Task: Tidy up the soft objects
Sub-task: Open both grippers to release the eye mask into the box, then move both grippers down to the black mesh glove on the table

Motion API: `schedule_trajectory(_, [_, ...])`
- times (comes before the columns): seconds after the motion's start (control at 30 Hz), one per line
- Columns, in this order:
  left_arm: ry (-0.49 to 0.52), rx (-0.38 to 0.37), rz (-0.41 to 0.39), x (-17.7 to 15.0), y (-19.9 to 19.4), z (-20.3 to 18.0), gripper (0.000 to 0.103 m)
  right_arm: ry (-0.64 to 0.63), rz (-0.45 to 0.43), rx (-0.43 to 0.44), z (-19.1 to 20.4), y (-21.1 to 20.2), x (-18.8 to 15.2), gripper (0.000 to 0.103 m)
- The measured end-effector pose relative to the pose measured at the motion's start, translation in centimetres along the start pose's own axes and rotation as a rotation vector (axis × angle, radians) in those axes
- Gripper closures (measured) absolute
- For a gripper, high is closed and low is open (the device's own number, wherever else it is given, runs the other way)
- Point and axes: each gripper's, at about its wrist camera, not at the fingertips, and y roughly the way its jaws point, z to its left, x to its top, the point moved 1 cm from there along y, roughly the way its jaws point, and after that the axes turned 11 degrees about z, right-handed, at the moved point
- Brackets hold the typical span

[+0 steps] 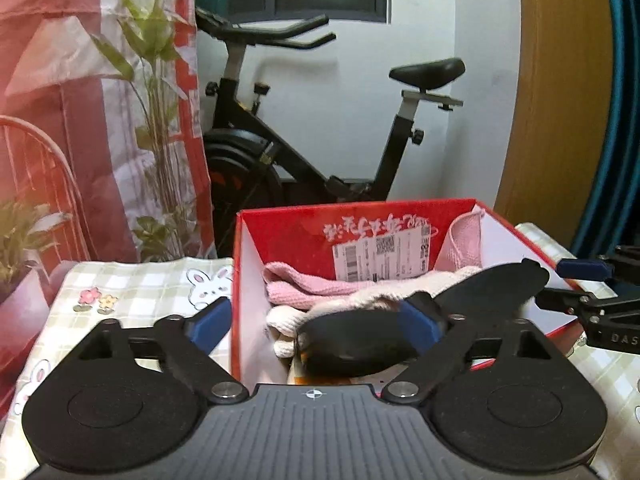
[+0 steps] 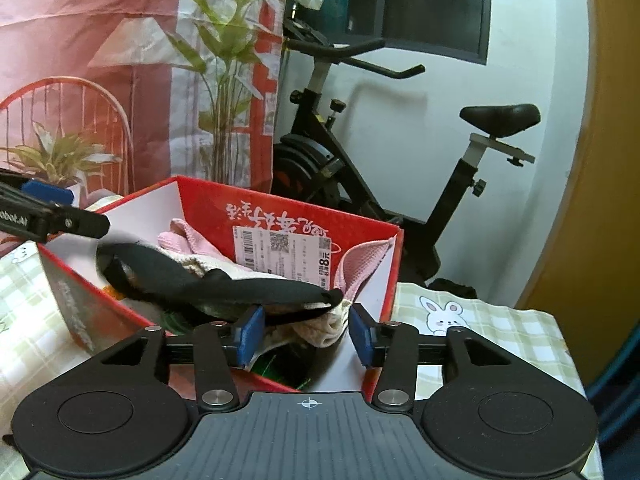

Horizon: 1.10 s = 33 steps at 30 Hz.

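A red cardboard box (image 1: 288, 228) with white inner walls stands on the table, also in the right wrist view (image 2: 280, 216). It holds a pink cloth (image 1: 308, 284), a cream knitted cloth (image 1: 288, 320) and a black insole-shaped soft piece (image 1: 400, 328). The black piece (image 2: 192, 276) lies across the box on the cream cloth (image 2: 324, 326). My left gripper (image 1: 320, 326) is open over the box's near left corner, its right finger against the black piece. My right gripper (image 2: 307, 334) is open at the box's near right corner, with the black piece and cream cloth between its fingers.
A checked tablecloth with rabbit prints (image 1: 140, 284) covers the table (image 2: 480, 328). An exercise bike (image 1: 280, 140) stands behind the box against a white wall. Plants and a red patterned curtain (image 1: 80, 120) are at the left. A wooden panel (image 1: 552, 100) is at the right.
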Motion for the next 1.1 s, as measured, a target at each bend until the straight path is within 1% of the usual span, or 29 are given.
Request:
schedule_trajectory(0.07, [-0.01,-0.007,-0.008,-0.2,-0.9,0.3,0.008,0.012,-0.016,0.009,-0.1,-1.0,-0.3,0.041])
schedule_trajectory(0.27, [-0.036,-0.055,-0.002,-1.4,-3.1,0.6,0.008,0.06,-0.037,0.048,0.2,-3.7,-1.7,0.035])
schedule_trajectory(0.37, [-0.057,-0.088,0.017,-3.3,-4.3,0.4,0.008,0.099,-0.036,0.084,0.8,-4.8,-3.0,0.035])
schedule_trajectory(0.43, [-0.067,-0.112,0.037,-4.6,-4.5,0.3,0.008,0.12,-0.018,0.108,1.4,-5.3,-4.4,0.035])
schedule_trajectory(0.6, [-0.076,-0.154,0.117,-9.2,-4.5,-0.7,0.008,0.159,0.074,0.156,3.3,-5.2,-8.4,0.035])
schedule_trajectory(0.73, [-0.093,-0.173,0.172,-12.1,-3.9,-1.2,0.008,0.173,0.142,0.163,4.6,-4.7,-11.1,0.035])
schedule_trajectory(0.9, [-0.107,-0.182,0.238,-14.8,-2.7,-1.7,0.008,0.16,0.181,0.158,5.9,-4.4,-13.2,0.035])
schedule_trajectory(1.0, [-0.097,-0.167,0.248,-15.7,-2.2,-1.9,0.009,0.15,0.193,0.157,6.4,-4.2,-14.0,0.035])
schedule_trajectory(1.1, [-0.09,-0.174,0.246,-16.3,-1.9,-2.0,0.012,0.137,0.22,0.161,6.6,-3.6,-14.4,0.035])
